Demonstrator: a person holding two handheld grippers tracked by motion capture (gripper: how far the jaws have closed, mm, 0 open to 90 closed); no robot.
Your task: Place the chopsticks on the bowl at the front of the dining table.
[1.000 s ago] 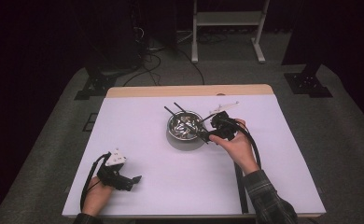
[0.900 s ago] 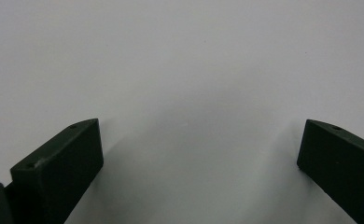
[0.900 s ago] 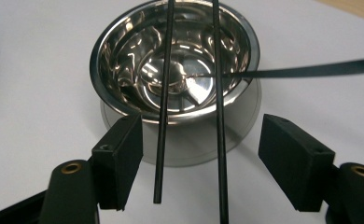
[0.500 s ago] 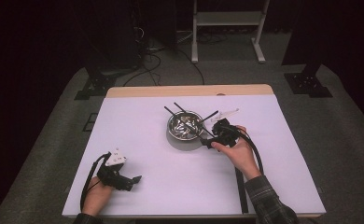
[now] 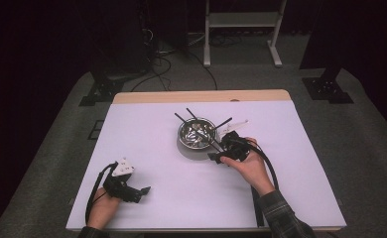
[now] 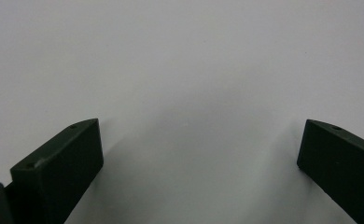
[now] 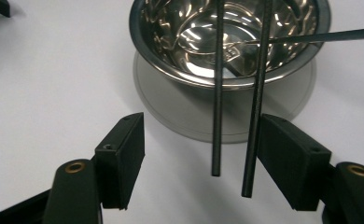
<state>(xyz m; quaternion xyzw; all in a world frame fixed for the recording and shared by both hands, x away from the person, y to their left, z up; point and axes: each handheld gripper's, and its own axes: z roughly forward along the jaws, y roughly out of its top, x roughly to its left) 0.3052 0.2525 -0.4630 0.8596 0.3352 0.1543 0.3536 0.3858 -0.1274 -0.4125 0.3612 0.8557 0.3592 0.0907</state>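
Right gripper (image 7: 201, 158) now lower, off bowl (image 7: 227, 42).

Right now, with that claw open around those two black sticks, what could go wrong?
The right claw could shut on just one of the two sticks, as they lie apart between its jaws. Both lean on the rim of the steel bowl, so a pull might tip or drag it.

I found no readable text, label, brand or number anywhere on or around the steel bowl (image 7: 227, 42).
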